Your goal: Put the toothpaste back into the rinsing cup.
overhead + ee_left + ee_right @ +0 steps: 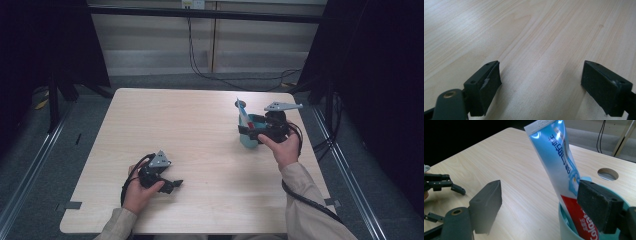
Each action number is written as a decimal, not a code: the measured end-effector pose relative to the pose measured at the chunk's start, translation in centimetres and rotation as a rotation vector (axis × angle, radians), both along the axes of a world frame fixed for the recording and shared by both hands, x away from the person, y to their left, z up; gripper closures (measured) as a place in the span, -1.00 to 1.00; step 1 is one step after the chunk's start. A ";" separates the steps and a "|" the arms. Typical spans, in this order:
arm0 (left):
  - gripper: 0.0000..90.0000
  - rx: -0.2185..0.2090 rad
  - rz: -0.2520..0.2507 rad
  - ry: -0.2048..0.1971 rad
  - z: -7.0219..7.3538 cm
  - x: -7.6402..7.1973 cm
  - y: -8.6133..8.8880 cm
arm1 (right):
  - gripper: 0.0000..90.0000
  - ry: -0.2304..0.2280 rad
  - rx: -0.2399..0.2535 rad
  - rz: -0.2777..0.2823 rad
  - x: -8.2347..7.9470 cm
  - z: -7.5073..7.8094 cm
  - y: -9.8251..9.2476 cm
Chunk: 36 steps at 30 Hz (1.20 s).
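While the toothpaste tube is leaned in the cup at lower right, the right gripper and left gripper are held spread, nothing pinched.

The left gripper has its two black jaws wide apart, with nothing between them. Right under them is the light wooden table.
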<state>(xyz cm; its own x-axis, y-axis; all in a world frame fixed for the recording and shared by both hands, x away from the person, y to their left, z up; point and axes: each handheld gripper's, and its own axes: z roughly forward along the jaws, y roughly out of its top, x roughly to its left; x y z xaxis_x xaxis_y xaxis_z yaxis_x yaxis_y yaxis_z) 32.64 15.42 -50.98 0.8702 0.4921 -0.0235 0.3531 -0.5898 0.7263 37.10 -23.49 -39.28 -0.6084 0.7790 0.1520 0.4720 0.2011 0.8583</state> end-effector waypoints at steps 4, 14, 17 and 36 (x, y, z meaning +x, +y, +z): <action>-0.66 -0.001 -0.002 -0.002 0.0 0.0 0.0 | -0.57 -0.001 -0.006 0.003 -0.7 0.1 -0.5; -0.66 -0.001 -0.002 0.000 0.0 0.0 0.0 | -0.59 0.004 -0.017 0.016 -2.4 -0.5 -1.4; -0.66 -0.001 -0.002 -0.001 0.0 0.0 0.0 | -0.62 0.011 -0.039 0.019 -2.9 -0.7 -1.6; -0.66 -0.002 -0.003 -0.003 0.0 0.0 0.0 | -0.65 0.053 -0.055 0.037 -5.6 -3.0 -3.5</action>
